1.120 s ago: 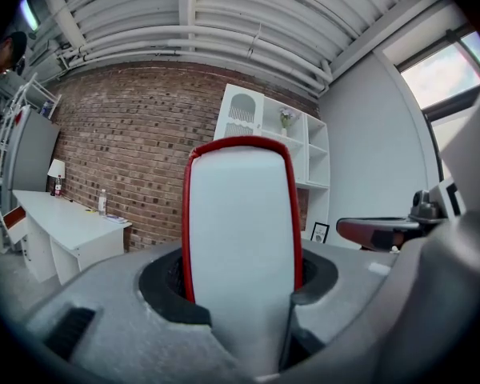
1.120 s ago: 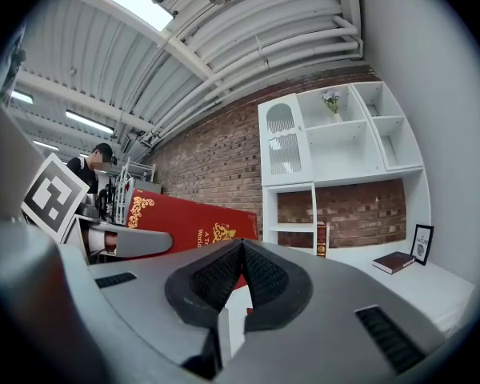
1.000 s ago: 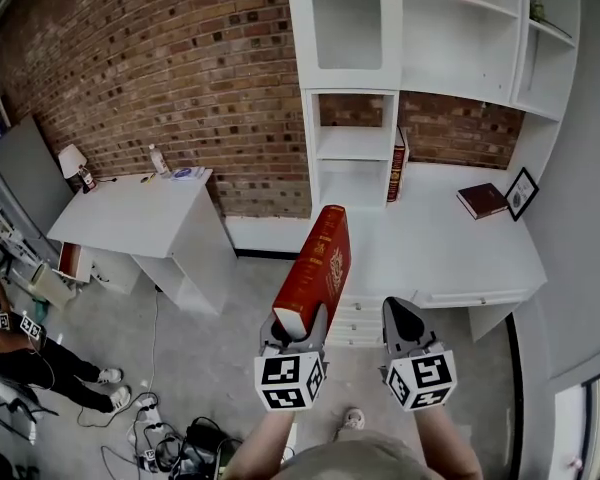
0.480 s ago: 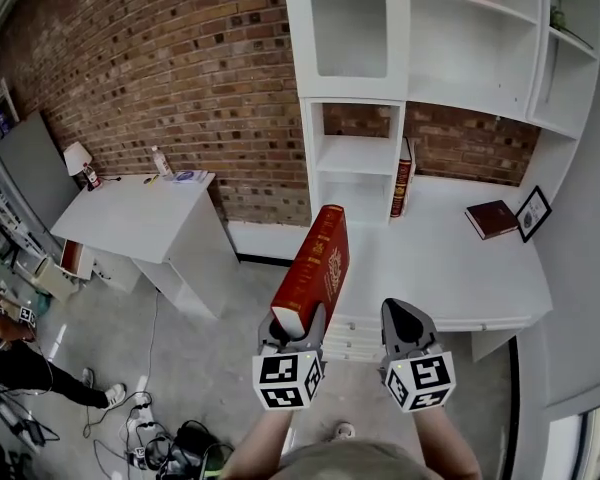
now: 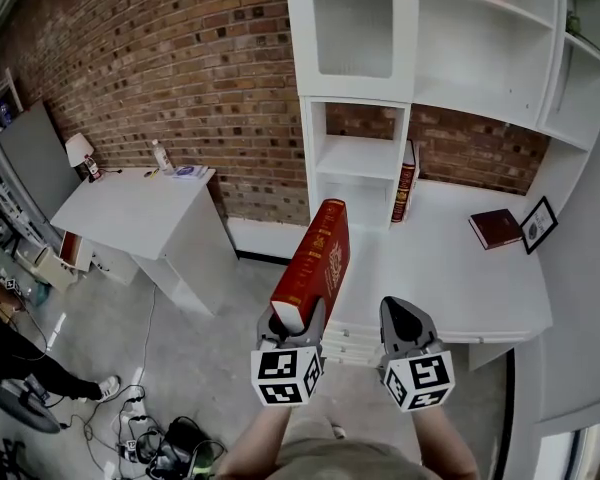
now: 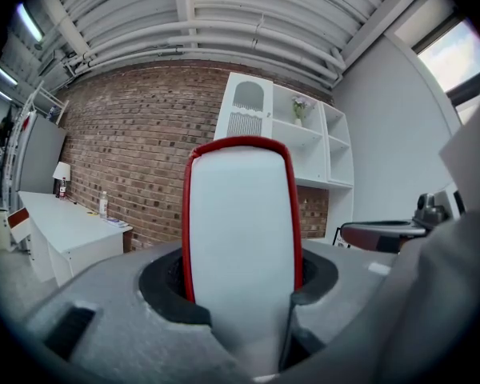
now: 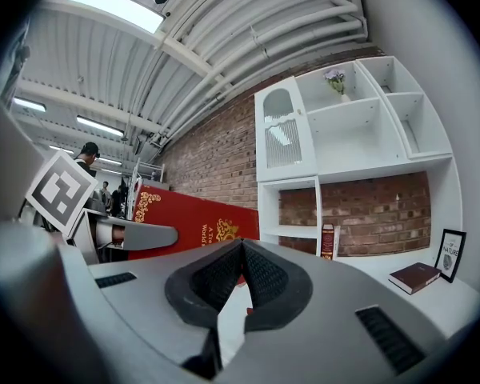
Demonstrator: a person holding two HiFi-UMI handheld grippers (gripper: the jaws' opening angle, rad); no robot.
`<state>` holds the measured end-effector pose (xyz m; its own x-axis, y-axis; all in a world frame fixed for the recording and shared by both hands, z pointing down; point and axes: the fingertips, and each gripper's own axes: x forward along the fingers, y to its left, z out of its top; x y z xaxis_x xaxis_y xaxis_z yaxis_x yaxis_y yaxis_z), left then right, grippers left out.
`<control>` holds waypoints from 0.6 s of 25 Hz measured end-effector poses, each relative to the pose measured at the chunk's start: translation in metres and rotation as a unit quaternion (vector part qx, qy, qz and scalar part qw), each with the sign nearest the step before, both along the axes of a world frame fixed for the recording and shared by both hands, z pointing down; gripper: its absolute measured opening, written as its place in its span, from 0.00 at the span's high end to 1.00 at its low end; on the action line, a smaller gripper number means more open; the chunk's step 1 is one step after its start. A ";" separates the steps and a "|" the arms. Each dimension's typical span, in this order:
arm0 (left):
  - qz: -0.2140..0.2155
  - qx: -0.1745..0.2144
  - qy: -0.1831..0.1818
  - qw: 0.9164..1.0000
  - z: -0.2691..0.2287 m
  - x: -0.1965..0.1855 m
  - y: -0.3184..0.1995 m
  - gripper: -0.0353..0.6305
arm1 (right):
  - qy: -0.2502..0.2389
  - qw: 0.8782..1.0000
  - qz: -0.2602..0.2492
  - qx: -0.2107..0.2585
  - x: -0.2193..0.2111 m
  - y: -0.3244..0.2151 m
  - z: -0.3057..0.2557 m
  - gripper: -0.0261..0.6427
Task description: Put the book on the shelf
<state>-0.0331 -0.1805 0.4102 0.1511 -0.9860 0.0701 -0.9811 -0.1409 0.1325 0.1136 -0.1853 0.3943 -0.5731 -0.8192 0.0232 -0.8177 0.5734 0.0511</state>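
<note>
The left tool [image 5: 298,320] is clenched on the lower end of the red book [image 5: 320,258], which stands tilted up and forward out of its jaws. In the left gripper view the book's pale page edge [image 6: 240,230] fills the gap between the pads. The right tool [image 5: 397,310], just beside it, holds nothing, and its jaws are pressed together.

Ahead of both tools is a white desk [image 5: 450,278] with drawers [image 5: 352,340] below its near edge. A white shelf unit [image 5: 355,158] rises from the desk against a brick wall [image 5: 180,68]. Beyond the left tool's tip the unit has a narrow column of open cubbies. Above them is a cabinet door with an arched window [image 5: 352,28].

A slim red volume [image 5: 405,193] stands upright on the desk against that column. Farther right, ahead of the right tool, a dark book [image 5: 496,228] lies flat and a framed picture [image 5: 538,225] leans by the side panel. A small vase of flowers [image 7: 334,80] sits in an upper compartment.

Left of the left tool, well apart, a second desk [image 5: 140,208] carries a lamp [image 5: 80,153] and a bottle [image 5: 160,156]. Cables [image 5: 170,438] lie on the floor, and a person [image 5: 10,338] is at the far left.

The held book's cover [image 7: 184,222] shows gold ornament and gold lettering, cut off and unreadable. The print in the frame is too small to read.
</note>
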 end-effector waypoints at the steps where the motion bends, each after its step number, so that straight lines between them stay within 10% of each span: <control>1: 0.000 0.001 -0.001 1.000 -0.001 0.000 -0.003 0.60 | -0.001 1.000 0.000 0.000 0.001 -0.003 0.000 0.95; 15: 0.001 0.014 0.000 1.000 -0.019 -0.018 -0.078 0.60 | -0.006 1.000 0.015 -0.004 -0.009 -0.070 0.001 0.95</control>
